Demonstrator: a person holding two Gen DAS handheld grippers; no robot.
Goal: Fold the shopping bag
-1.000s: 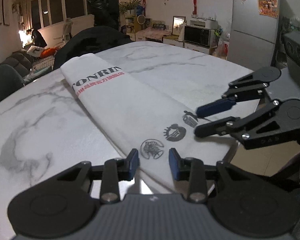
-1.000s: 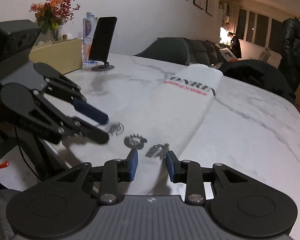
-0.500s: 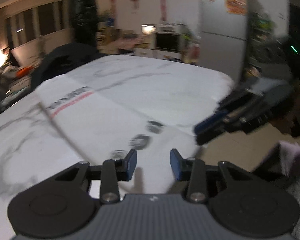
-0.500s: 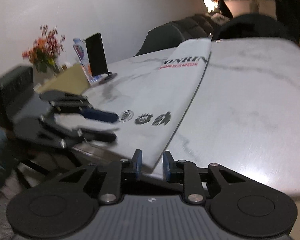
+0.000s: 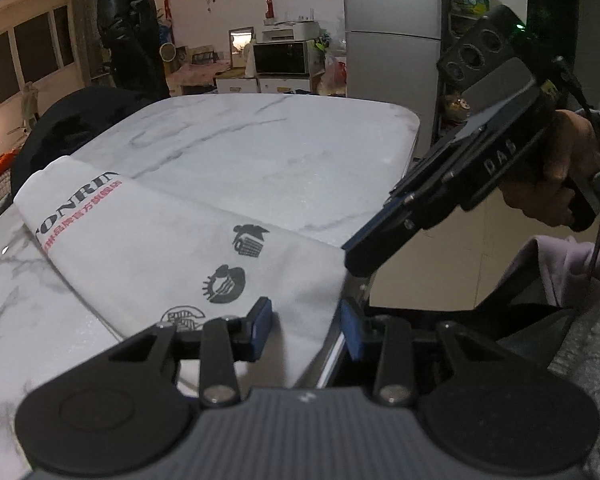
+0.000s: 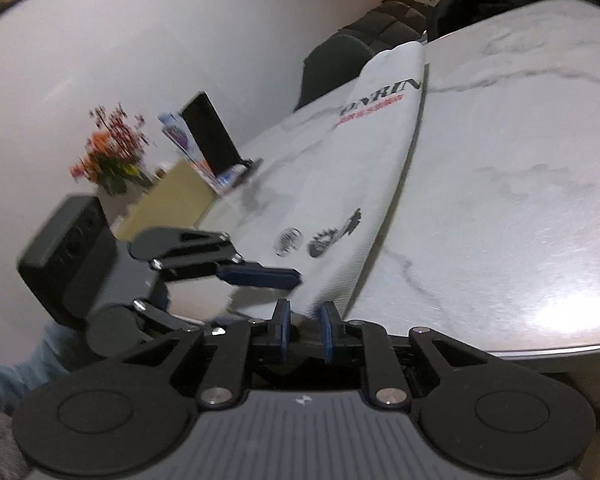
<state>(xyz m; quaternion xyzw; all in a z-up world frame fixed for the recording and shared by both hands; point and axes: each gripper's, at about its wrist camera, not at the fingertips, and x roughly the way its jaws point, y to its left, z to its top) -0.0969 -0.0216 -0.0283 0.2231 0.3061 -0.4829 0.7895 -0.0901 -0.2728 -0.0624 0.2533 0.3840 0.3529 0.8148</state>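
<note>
White shopping bag (image 5: pixel 148 236) lies flat as a long folded strip on the marble table (image 5: pixel 260 160), running from the far left side to the near edge, printed letters and a red line at the far end, three dark round logos near the close end. In the left wrist view the left gripper (image 5: pixel 306 326) sits at the table's near edge with its blue-padded fingers spread — the bag's near end lies between and just ahead of them, not pinched as far as shows. To the right, the right gripper (image 5: pixel 350 254) comes in tilted from the upper right, its tips at the bag's near right corner; a hand (image 5: pixel 560 176) grips its handle. Whether those tips are spread or pressed together cannot be told from this angle. A person in a dark jacket (image 5: pixel 130 28) stands at the far left, a fridge (image 5: pixel 392 28) behind the table.

Right wrist view, blurred: the left gripper (image 6: pixel 260 276) is at the left, upper finger over the bag's (image 6: pixel 364 168) near end. The right gripper (image 6: pixel 305 330) sits low at the table (image 6: pixel 520 200) edge, fingers apart with a narrow gap, the bag's corner just ahead — contact unclear. Flowers (image 6: pixel 112 160) and a dark phone on a stand (image 6: pixel 212 136) sit at the table's far left.
</note>
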